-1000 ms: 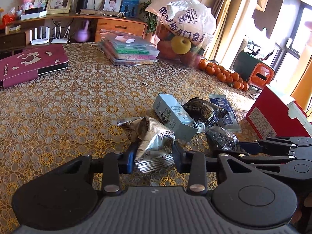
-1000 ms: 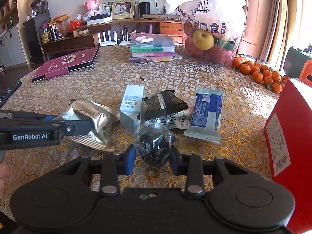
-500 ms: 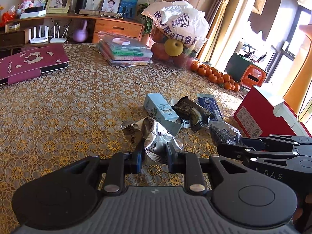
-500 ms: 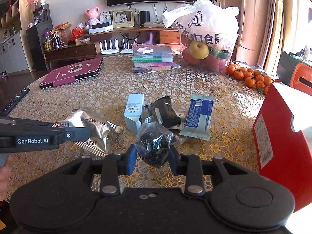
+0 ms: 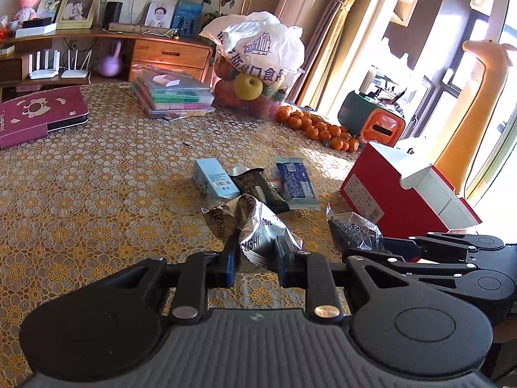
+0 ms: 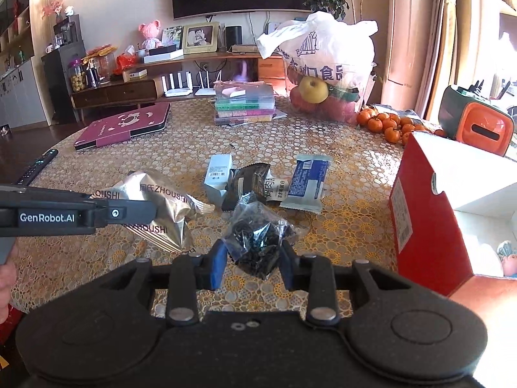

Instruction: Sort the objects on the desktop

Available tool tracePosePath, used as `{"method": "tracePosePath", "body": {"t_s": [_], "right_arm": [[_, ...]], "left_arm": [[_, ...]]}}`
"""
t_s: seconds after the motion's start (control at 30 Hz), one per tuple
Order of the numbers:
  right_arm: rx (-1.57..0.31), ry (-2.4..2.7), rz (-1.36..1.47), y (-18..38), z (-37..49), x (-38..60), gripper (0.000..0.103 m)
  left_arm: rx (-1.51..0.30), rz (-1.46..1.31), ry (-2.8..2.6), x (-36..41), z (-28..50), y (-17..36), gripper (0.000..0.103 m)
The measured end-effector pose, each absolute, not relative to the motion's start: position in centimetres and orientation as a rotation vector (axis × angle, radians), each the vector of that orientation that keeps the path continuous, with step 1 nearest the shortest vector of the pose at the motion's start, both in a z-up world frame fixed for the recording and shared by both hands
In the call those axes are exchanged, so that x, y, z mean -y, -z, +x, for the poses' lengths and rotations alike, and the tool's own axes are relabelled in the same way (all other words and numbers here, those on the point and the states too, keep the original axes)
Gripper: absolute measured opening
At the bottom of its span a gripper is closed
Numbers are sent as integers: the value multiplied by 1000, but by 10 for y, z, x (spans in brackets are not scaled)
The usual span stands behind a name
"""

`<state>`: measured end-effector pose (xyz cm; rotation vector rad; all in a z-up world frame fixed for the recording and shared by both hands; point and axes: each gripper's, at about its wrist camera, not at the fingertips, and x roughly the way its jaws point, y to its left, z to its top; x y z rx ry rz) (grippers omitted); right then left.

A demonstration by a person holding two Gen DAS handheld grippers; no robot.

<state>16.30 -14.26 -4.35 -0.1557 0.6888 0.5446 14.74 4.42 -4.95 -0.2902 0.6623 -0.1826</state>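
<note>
While your left gripper (image 5: 255, 252) clenches crinkled silver foil pouch (image 5: 258, 229), right gripper (image 6: 253, 256) clenches lumpy clear bag (image 6: 257, 239); red box (image 6: 429, 213) crowds right, bare worktop (image 5: 80, 194) left.

Silver packet (image 5: 258, 232); black-flecked clear bag (image 6: 258, 242); red box (image 6: 429, 213); gold floral tablecloth (image 5: 80, 194); blue wrapper (image 6: 307, 181).

Left tool (image 5: 255, 253): matte black body, blue pads (image 5: 230, 260) on the fingers, two silver screws at the pivots. Right tool (image 6: 252, 258), same build, blue pads too. White "GenRobot.AI" lettering along the left one's side.
</note>
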Motion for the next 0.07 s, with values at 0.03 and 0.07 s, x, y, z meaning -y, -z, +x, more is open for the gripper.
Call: {"method": "tracePosePath", "body": {"t_s": [0.03,0.07], "right_arm": [[-685,-541,-154,41,160,146,33],[-681,-538,-153,39,158,149,33]], "left_arm": [[-659,-290,189,-42,146,47,22],[-655,-289,197,-39,143,44,22]]}}
